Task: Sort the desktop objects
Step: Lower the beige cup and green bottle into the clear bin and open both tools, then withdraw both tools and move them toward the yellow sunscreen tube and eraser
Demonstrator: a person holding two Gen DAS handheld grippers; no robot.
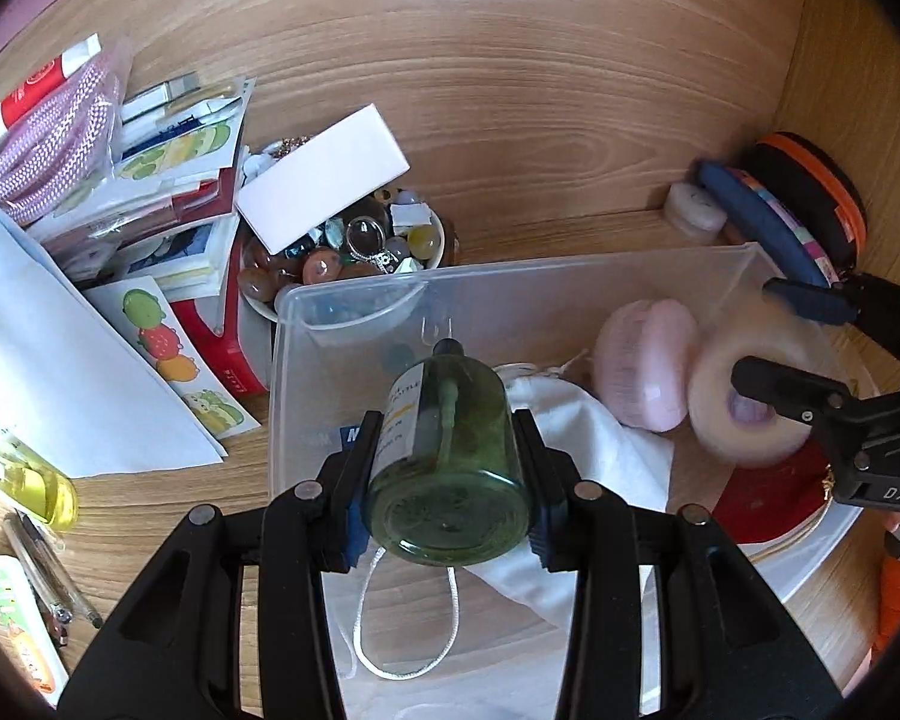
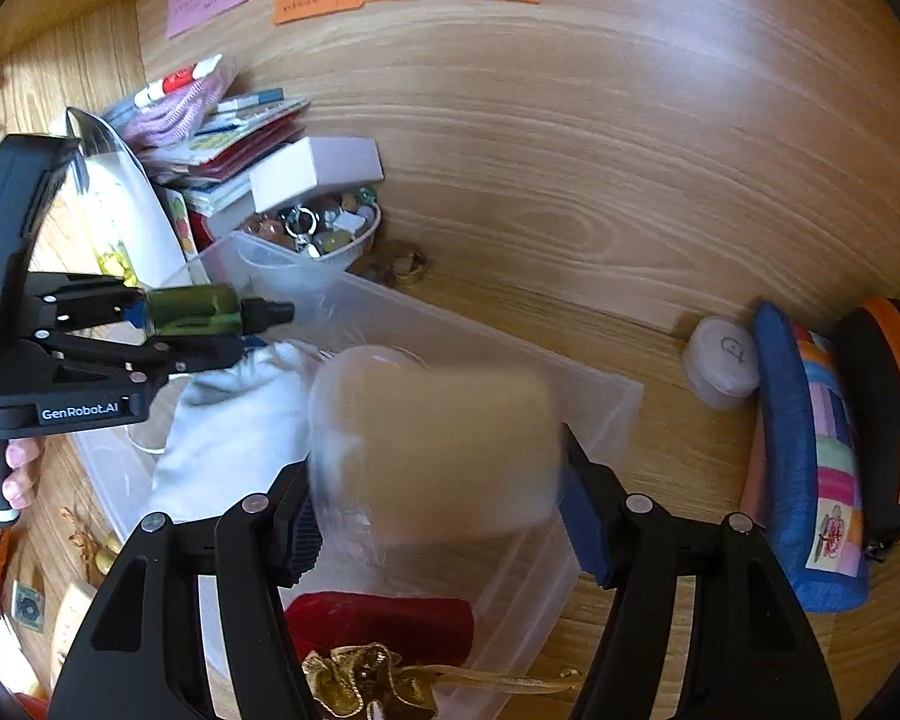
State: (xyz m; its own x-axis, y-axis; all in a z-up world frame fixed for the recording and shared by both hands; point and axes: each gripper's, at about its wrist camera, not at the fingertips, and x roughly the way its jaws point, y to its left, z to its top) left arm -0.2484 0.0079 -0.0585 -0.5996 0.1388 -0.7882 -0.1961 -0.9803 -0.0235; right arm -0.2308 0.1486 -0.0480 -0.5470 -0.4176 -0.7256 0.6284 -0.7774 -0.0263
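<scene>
Closest in, the left gripper (image 1: 450, 480) has its fingers part-way closed, clamped on both sides of a green bottle (image 1: 450, 450), which is carried nearly level with its base toward the camera and its dark nozzle aimed at twelve o'clock, a hold that looks chosen so it can be laid down in the clear bin (image 1: 510, 276) below. The glass is translucent olive green, a pale label wraps its nine o'clock side and a dip tube shows inside. Under it, inside the bin, a white drawstring pouch (image 1: 570, 420) lies crumpled, its cord looping out toward six o'clock. Over at three o'clock the right gripper (image 2: 435, 516) stands about half open around a cream roll of tape (image 2: 438, 438), both pads pressing its flanks, and it hangs over the bin too; it is blurred, wide and pale with a hollow core. A pink round case (image 1: 648, 366) rests on edge just beside the tape, at its nine o'clock. Beyond the bin wall, at eleven o'clock, a bowl of beads (image 1: 354, 240) sits under a white box (image 1: 324, 180), and farther out at two o'clock a blue pouch (image 1: 762, 222) leans against the wooden side.
</scene>
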